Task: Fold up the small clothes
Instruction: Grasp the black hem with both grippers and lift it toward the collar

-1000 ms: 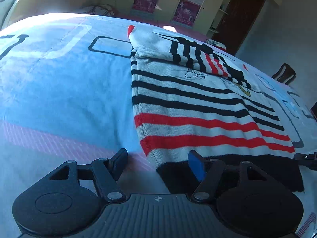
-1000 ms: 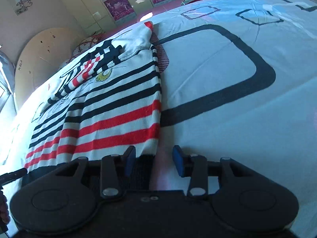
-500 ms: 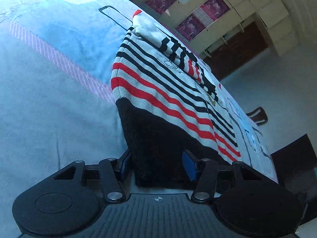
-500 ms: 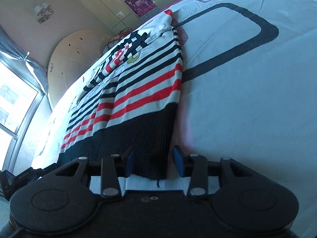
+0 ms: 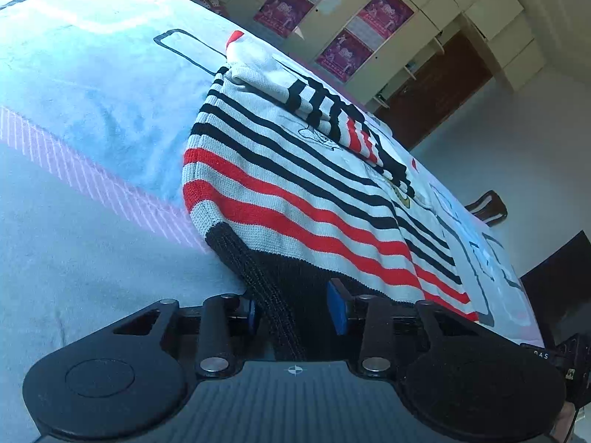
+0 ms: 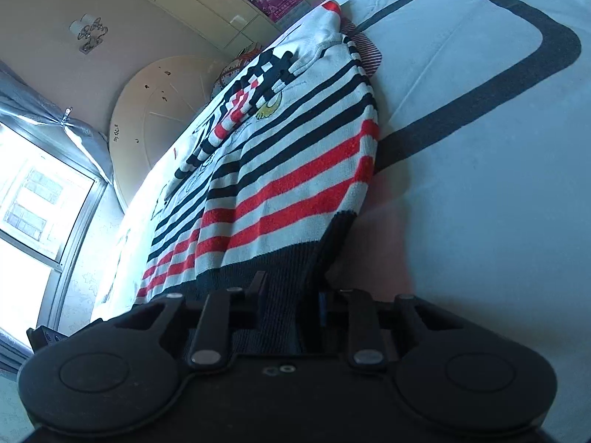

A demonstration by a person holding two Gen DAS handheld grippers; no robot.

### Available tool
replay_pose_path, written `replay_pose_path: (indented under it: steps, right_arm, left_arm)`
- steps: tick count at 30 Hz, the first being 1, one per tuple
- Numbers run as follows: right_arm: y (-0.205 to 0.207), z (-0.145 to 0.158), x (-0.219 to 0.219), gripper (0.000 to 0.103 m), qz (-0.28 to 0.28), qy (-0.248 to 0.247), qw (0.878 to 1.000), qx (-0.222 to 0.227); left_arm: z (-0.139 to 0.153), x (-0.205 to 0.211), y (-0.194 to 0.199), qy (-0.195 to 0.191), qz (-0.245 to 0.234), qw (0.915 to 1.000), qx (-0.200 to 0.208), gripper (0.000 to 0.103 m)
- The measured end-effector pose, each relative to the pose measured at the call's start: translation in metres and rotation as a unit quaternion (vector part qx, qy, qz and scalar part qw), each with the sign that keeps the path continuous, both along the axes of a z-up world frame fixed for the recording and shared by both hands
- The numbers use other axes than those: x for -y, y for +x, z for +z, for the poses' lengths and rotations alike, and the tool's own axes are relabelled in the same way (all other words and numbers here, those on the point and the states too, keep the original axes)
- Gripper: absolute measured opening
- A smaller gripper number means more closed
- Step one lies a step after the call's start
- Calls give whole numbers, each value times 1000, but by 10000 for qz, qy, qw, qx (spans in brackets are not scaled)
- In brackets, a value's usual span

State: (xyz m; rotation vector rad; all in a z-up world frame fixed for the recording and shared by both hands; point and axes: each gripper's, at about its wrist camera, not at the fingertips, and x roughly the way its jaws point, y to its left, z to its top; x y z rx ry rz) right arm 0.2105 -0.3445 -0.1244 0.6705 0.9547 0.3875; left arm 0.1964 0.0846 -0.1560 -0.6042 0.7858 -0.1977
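Note:
A small knit sweater (image 5: pixel 295 192) with black and red stripes on white lies on the bed, its sleeves folded across the chest. My left gripper (image 5: pixel 295 310) is shut on the left corner of its black hem and holds it lifted off the bed. My right gripper (image 6: pixel 291 299) is shut on the right corner of the same hem, also lifted; the sweater (image 6: pixel 280 170) hangs from both grips and slopes away to the collar, which rests on the bed.
The bed sheet (image 5: pixel 74 118) is pale blue with black outlines and a pink band. Cupboards with posters (image 5: pixel 351 48) and a brown door stand beyond the bed. A window (image 6: pixel 33 206) and a round headboard show in the right wrist view.
Both grippers closed on the black hem and raised it off the bed. The lower part of the sweater now hangs lifted and bunched at both corners.

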Motion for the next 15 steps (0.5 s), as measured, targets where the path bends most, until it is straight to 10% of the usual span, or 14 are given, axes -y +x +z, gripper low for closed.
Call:
replay_pose_path:
  steps: [15]
  right_arm:
    - [-13, 32, -10, 7, 114, -653, 9953, 707]
  left_arm:
    - [20, 2, -11, 702, -43, 9970, 316, 4]
